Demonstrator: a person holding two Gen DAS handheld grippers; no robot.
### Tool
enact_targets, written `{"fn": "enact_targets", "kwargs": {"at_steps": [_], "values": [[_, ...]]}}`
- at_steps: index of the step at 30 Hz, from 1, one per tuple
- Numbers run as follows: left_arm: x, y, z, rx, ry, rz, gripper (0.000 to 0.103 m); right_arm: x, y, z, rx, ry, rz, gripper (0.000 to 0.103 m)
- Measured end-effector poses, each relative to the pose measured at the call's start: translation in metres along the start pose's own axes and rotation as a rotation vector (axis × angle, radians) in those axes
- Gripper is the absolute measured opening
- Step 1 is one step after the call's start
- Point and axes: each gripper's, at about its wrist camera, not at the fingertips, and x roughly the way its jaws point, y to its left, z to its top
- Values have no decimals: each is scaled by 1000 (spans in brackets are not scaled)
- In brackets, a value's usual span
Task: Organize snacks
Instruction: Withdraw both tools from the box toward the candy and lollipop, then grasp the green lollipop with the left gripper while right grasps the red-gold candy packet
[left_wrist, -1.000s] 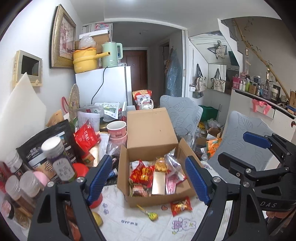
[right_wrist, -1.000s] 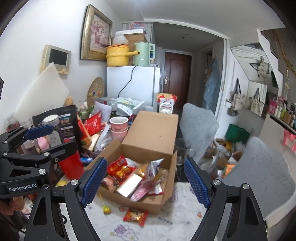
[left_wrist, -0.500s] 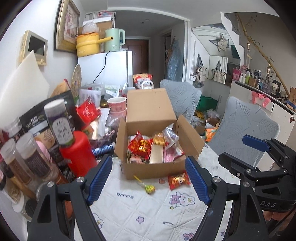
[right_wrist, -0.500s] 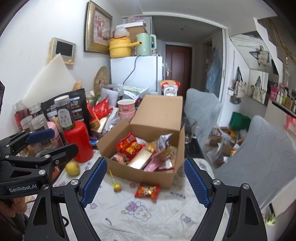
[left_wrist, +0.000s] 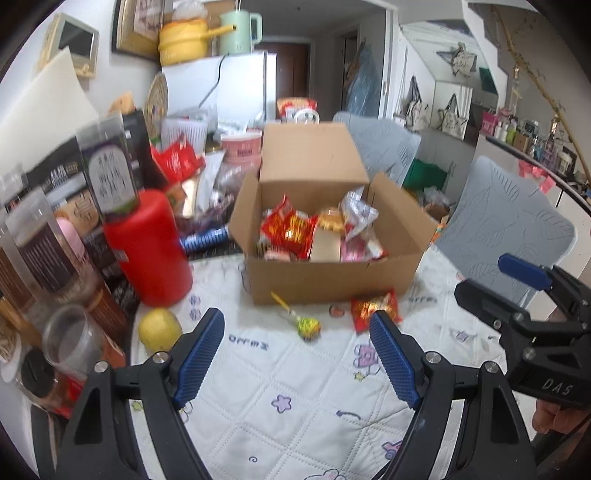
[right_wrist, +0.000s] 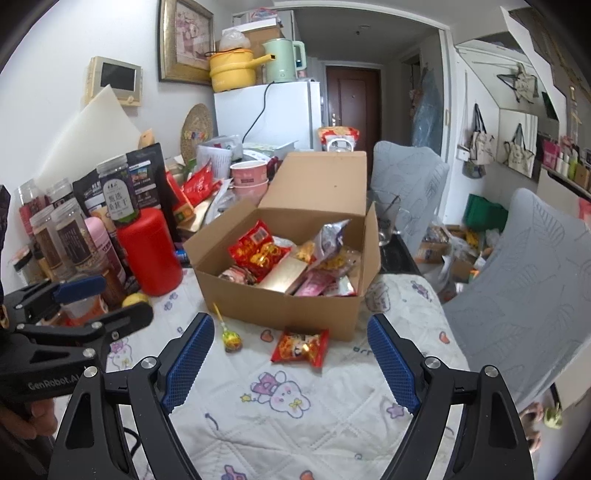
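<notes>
White quilted cloth with cartoon prints covers the tabletop (right_wrist: 295, 424). On it stands an open brown cardboard box (right_wrist: 280, 306) heaped with glossy snack packets (right_wrist: 258, 254); a crinkly red packet (right_wrist: 300, 346) and a round lollipop (right_wrist: 231, 340) lie loose in front of it. My left gripper (left_wrist: 295, 354) and right gripper (right_wrist: 291, 362) hover with ribbed blue fingers (right_wrist: 188, 365) apart and empty. Jars, a smooth red canister (right_wrist: 149, 251) and a white fridge (right_wrist: 269, 114) crowd the left.

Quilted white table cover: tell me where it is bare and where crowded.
Bare: the near stretch of the quilted white table cover, bordered ahead by the red snack packet and wrapped lollipop. Crowded: the open cardboard box and, left, the red canister.
</notes>
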Motion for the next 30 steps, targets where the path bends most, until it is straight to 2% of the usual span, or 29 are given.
{"fn": "enact_targets", "kwargs": {"at_steps": [14,22,30], "values": [[71,12,-22,-39,147,7,81,78,-16,-22,55,169,16,86],[95,15,-20,-4,152,30,81,126,-20,-30,71,264,29,86],[117,27,-22,-62,195,-19,81,160,-23,-39,93,338,40,86]]}}
